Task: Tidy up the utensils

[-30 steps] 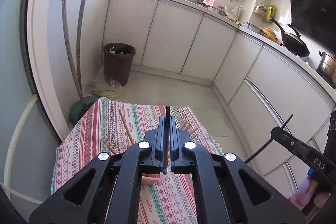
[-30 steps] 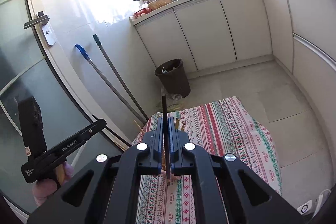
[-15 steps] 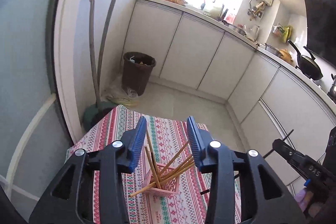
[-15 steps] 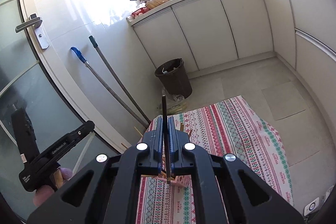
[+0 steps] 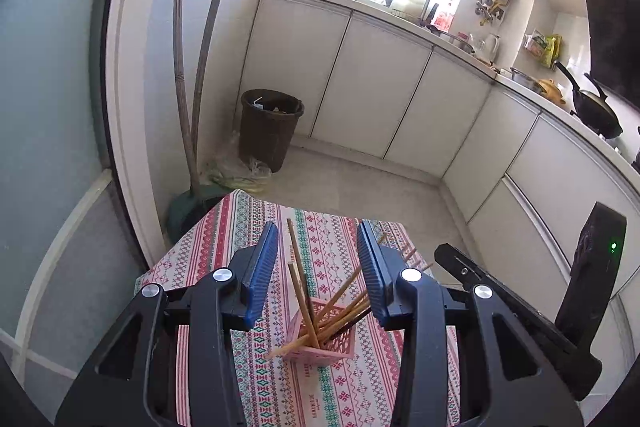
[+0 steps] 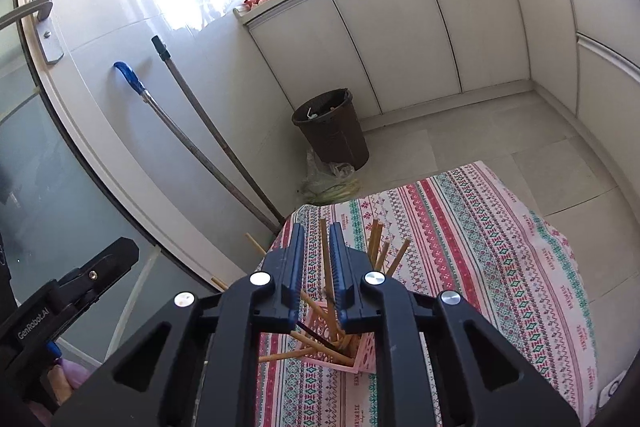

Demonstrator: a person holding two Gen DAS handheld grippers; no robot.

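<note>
The little pink basket [image 5: 326, 337] sits on the striped tablecloth [image 5: 236, 227], near the middle, and it is full of chopsticks [image 5: 340, 297] that lean every which way, mostly wooden ones and at least one dark one [image 6: 316, 335]. One stick pokes out low at the side, almost lying flat. I think the basket could tip over, because it looks small and light and the long sticks lean far past its rim. A bump from a finger on a leaning stick could push the whole thing down, or flick a stick out onto the cloth or the floor. The sticks are crossed too, so pulling on one may drag the others along. The left gripper [image 5: 318, 269] hangs above the basket, looking down at it, with its two blue fingers wide apart and nothing between them that it holds; the sticks only show through the gap. The right gripper [image 6: 315, 265] is also above the basket, a bit lower and closer. Its fingers have a narrow gap, and a wooden stick stands in that gap, but the fingers do not seem to squeeze it. Its side fingers are close to the leaning tips, so it is the one more likely to knock something.
</note>
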